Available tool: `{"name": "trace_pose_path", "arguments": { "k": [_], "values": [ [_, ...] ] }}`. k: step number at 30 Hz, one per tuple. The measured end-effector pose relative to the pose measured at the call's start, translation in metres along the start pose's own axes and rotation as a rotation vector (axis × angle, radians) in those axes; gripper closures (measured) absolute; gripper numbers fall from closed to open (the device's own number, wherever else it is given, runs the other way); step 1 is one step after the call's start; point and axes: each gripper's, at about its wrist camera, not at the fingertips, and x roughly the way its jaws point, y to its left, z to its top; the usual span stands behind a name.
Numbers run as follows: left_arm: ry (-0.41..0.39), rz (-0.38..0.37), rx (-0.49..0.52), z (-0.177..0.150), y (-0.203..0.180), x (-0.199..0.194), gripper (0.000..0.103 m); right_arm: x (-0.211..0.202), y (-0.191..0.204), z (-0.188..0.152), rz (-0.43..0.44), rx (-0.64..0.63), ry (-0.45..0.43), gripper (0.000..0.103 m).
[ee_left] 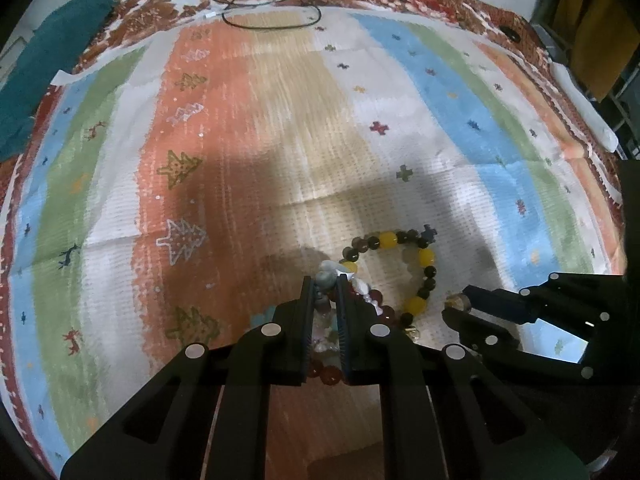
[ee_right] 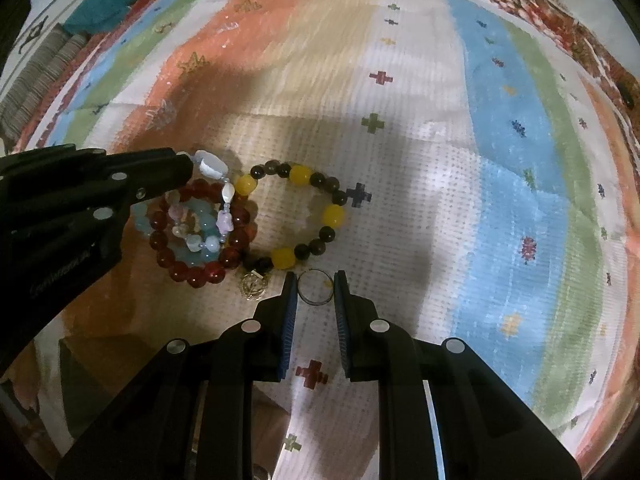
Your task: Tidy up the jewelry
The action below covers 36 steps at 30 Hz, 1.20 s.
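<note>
Bracelets lie bunched together on a striped woven cloth (ee_right: pixel 420 92) patterned with small crosses, trees and deer. Farthest right of the bunch is a yellow-and-dark beaded bracelet (ee_right: pixel 298 174) lying flat in an open loop, with a small gold charm (ee_right: pixel 253 286) at its near-left end. Touching its left side is a dark red beaded bracelet (ee_right: pixel 202 274), and inside that loop sit a pale blue beaded bracelet (ee_right: pixel 206 220) and a strand of white and pink irregular stones (ee_right: pixel 224 196) that runs up and over the red beads.

The left gripper (ee_left: pixel 325 280) has its jaws drawn close on the white and pink strand, with a grey-white stone showing between the tips and more beads visible down the narrow gap between the pads. In the right wrist view this gripper comes in from the left edge, its tip at the far-left side of the bunch.

The right gripper (ee_right: pixel 316 280) sits just near of the yellow-and-dark bracelet, on the white band of the cloth. A thin metal ring (ee_right: pixel 315 301) stands between its blue-lined fingers (ee_right: pixel 290 312), both pads close against its sides; whether they press it cannot be told.

A black cable (ee_left: pixel 272 26) loops at the far edge of the cloth, and a teal fabric (ee_left: pixel 52 60) lies at the far left.
</note>
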Motion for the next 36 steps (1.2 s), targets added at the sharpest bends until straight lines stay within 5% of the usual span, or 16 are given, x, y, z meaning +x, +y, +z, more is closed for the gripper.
{"name": "trace_pose_path", "arguments": {
  "k": [10,36],
  "values": [
    [-0.045,0.015,-0.012,-0.008,-0.008,-0.027,0.093,-0.027,-0.002,-0.01,-0.061,0.021,-0.077,0.084],
    [-0.15,-0.013,-0.012,-0.033,-0.024,-0.092,0.093,-0.083,0.011,-0.038,-0.046,0.021,-0.201,0.084]
  ]
}}
